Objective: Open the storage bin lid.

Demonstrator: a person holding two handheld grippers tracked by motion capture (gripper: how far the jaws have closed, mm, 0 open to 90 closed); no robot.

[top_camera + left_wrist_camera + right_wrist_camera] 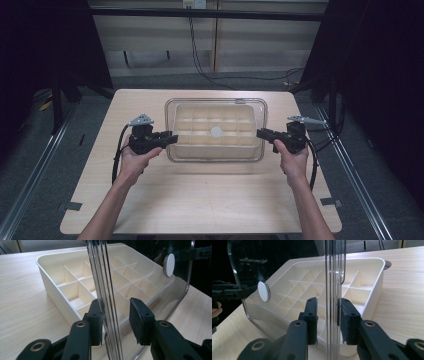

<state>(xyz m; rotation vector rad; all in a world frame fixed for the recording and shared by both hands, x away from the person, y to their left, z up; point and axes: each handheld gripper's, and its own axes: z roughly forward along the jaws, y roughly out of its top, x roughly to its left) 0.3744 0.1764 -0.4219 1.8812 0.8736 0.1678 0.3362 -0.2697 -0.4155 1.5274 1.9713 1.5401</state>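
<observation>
A cream tray (176,120) with many small compartments sits mid-table under a clear lid (170,150) with a white round knob (216,131). My left gripper (172,139) is at the lid's left edge and my right gripper (260,133) at its right edge. In the left gripper view the lid's rim (105,277) stands between the open jaws of my left gripper (116,305), touching the left pad, with a gap to the right pad (136,317). In the right gripper view my right gripper (328,302) straddles the rim (334,270), still slightly apart. The tray (375,290) lies beside it.
The light wooden table (200,190) has bare room in front of the tray and at both sides. Black curtains flank the table, and cables (200,65) run over the floor behind it. Through the lid, the opposite gripper (227,291) shows dimly.
</observation>
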